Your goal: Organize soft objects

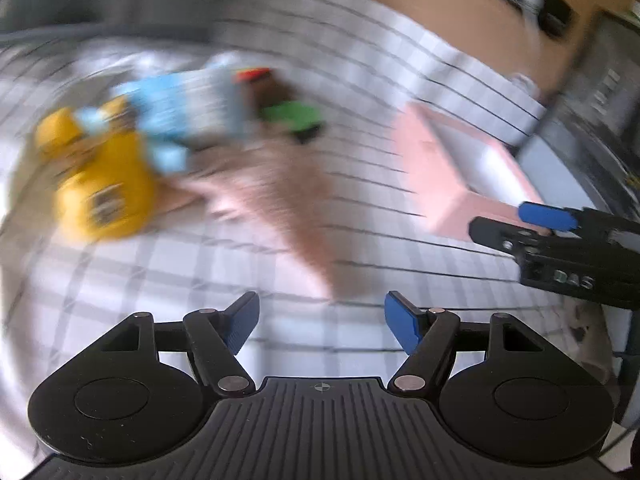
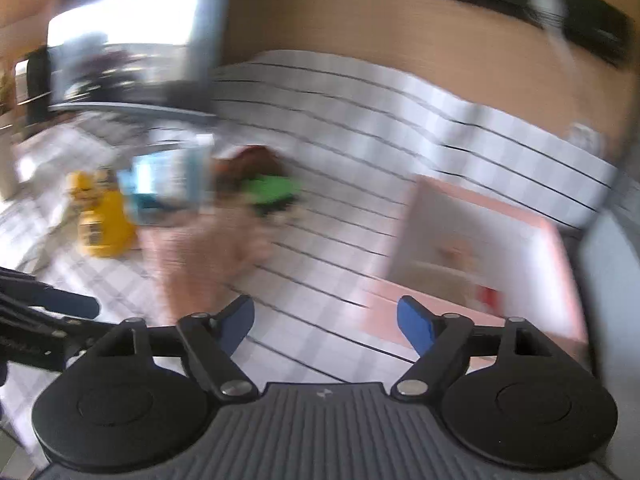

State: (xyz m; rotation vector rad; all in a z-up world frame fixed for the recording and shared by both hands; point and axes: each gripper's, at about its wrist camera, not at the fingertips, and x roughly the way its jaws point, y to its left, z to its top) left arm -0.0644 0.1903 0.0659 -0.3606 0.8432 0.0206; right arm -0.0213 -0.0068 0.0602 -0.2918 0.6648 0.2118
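A: Starting nearest, what are the grippers doing?

B: The left gripper [image 1: 320, 322] is hanging over the checked bedcover [image 1: 360, 56] with its jaws spread wide and nothing between the blue pads. The right gripper [image 2: 325, 326] is doing the same, jaws parted and empty. My reading is that both are being carried in ready to take something, which is why neither is clenched.

A: And just past them?

B: A long pinkish soft thing [image 1: 280, 200], badly blurred, is lying on the cover right ahead of the left gripper. It may be a plush toy or a cloth; I cannot tell which. To its right a pink box [image 2: 472, 240] is sitting open-topped on the bed, with something small and reddish inside that is too smeared to name. It is probably standing there as the place the soft things are meant to go.

A: Farther out?

B: The rest of the pile is lying bunched together: a yellow toy [image 1: 100, 184], a pale blue one [image 1: 188, 112] against it, and a brown and green one [image 1: 288, 108] beside that. They are all lying outside the box, so the sorting is looking barely begun.

A: Beyond the bed?

B: A wooden headboard [image 2: 400, 32] is running along the far edge.
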